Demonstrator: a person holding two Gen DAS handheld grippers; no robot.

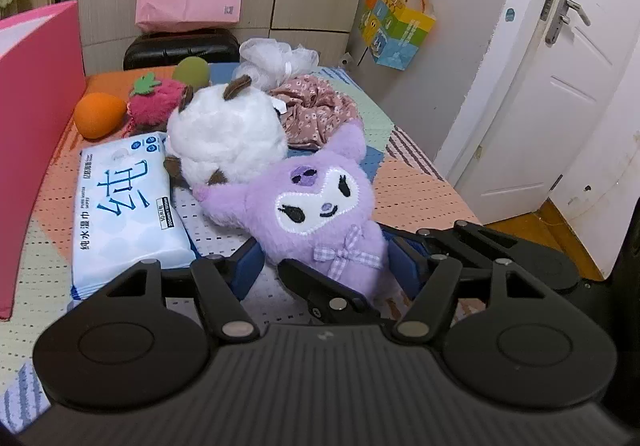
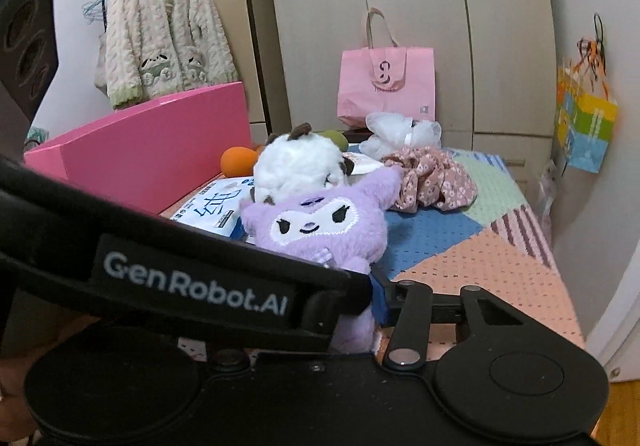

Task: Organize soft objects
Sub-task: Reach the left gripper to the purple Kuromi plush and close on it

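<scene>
I see a patchwork mat (image 1: 420, 186) under both grippers. My left gripper (image 1: 324, 266) and right gripper (image 2: 360, 298) both clamp the purple plush (image 1: 316, 206) low on its body. Beyond stand a pink box (image 2: 160, 138) and wardrobe (image 2: 400, 26).

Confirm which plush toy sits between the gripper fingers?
The purple plush with the gingham bow, nearest the camera. The white plush and pink strawberry plush lie farther back, untouched.
</scene>
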